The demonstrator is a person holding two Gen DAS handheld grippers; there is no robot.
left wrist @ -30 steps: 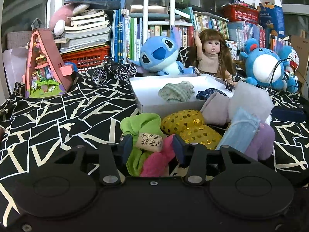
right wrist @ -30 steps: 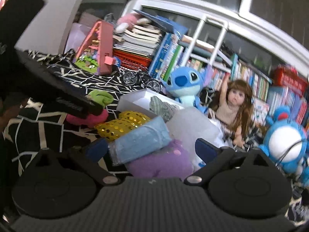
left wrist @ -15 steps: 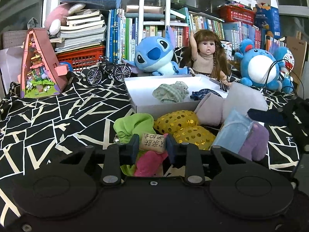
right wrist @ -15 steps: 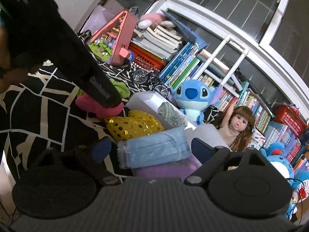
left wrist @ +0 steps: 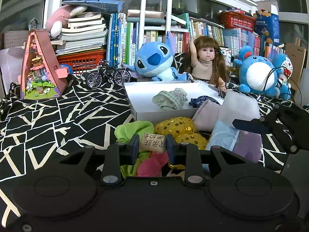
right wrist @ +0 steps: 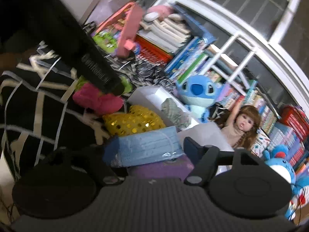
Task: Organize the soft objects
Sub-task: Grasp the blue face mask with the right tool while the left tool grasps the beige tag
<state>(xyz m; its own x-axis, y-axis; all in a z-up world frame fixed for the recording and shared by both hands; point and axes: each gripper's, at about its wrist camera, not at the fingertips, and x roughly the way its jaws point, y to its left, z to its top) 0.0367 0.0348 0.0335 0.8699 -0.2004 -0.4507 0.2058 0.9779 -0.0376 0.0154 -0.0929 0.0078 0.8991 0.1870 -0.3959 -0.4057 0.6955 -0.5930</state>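
Note:
My left gripper (left wrist: 152, 146) is shut on the paper label (left wrist: 153, 144) of a green sock (left wrist: 133, 129) and pink sock (right wrist: 96, 100) bundle, low over the black-and-white cloth. My right gripper (right wrist: 148, 147) is tilted, and its jaws are closing around a blue face-mask pack (right wrist: 144, 145) that lies on a purple soft thing (right wrist: 164, 169). The pads are not clearly pressing on it. A gold sequin pouch (left wrist: 173, 125), a lilac cloth (left wrist: 206, 116) and a white fluffy piece (left wrist: 241, 104) lie between the two. Behind them the white box (left wrist: 164, 114) holds a checked green cloth (left wrist: 170, 98) and a dark blue item (left wrist: 202, 99).
A blue plush (left wrist: 154, 61), a doll (left wrist: 206, 61) and a round blue plush (left wrist: 256, 77) sit behind the box. To the left stand a toy bicycle (left wrist: 108, 75), a pink triangular model house (left wrist: 40, 69) and a red basket (left wrist: 81, 61). Books line the back.
My left jaws have shut onto the sock bundle's label. My right gripper has rolled to a tilt and its jaws have narrowed around the mask pack.

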